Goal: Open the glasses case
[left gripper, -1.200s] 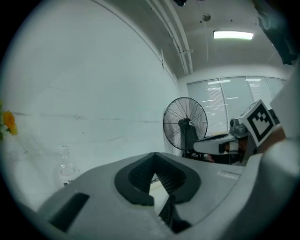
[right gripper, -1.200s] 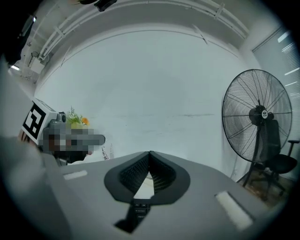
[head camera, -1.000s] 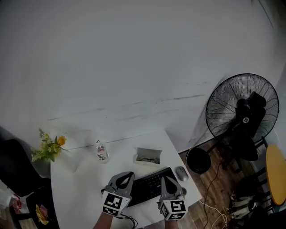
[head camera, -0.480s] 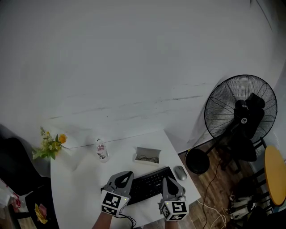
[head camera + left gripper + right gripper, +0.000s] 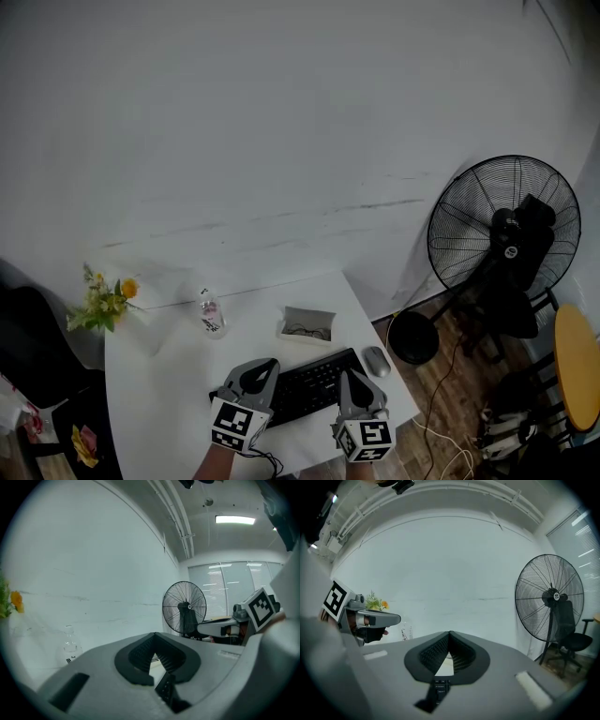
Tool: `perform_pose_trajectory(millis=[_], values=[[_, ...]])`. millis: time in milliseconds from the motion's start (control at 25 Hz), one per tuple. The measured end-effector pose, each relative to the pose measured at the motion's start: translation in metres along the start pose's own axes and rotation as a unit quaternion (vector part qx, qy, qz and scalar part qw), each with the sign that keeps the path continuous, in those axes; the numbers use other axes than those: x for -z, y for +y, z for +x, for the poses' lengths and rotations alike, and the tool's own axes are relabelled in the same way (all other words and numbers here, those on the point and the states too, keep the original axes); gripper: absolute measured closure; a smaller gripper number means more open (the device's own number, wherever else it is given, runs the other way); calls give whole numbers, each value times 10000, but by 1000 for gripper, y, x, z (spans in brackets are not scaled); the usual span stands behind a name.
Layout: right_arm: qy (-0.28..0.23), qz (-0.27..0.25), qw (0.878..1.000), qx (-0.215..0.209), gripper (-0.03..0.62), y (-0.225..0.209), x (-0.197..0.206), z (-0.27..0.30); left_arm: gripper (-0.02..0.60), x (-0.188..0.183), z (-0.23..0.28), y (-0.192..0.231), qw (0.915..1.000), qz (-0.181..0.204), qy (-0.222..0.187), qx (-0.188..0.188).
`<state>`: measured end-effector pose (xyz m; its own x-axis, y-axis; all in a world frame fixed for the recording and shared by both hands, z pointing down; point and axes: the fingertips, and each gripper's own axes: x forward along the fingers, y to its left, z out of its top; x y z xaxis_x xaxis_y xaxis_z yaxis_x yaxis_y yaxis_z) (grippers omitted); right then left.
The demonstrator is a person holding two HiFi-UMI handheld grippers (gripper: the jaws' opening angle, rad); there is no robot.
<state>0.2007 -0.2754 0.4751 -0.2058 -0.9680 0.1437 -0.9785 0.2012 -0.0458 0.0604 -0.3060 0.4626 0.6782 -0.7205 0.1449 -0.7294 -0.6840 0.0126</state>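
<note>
The grey glasses case (image 5: pixel 307 324) lies on the white table (image 5: pixel 159 403) beyond the keyboard, and dark glasses frames show in it, so it looks open. My left gripper (image 5: pixel 265 367) hovers over the keyboard's left end, jaws shut and empty; its closed tips (image 5: pixel 154 635) point at the wall. My right gripper (image 5: pixel 350 376) hangs over the keyboard's right end, also shut with nothing held, its jaws meeting at the tip (image 5: pixel 449 633). Both grippers stay well short of the case. The case is hidden behind the jaws in both gripper views.
A black keyboard (image 5: pixel 314 386) and a grey mouse (image 5: pixel 377 361) lie at the table's near edge. A small clear bottle (image 5: pixel 211 314) and yellow flowers (image 5: pixel 103 305) stand at the back left. A black standing fan (image 5: pixel 504 234) and a chair are to the right of the table.
</note>
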Motion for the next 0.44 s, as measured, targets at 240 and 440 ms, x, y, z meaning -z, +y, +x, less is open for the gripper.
perform_pose_trajectory(millis=[240,440], values=[[34,-10,10000,19,586,-3,2,1,574,-1,1,2,10000,-20,-4,-29],[36,-5,10000,30,586,-5,3,2,574,0,3,1,10000,-34,13,-12]])
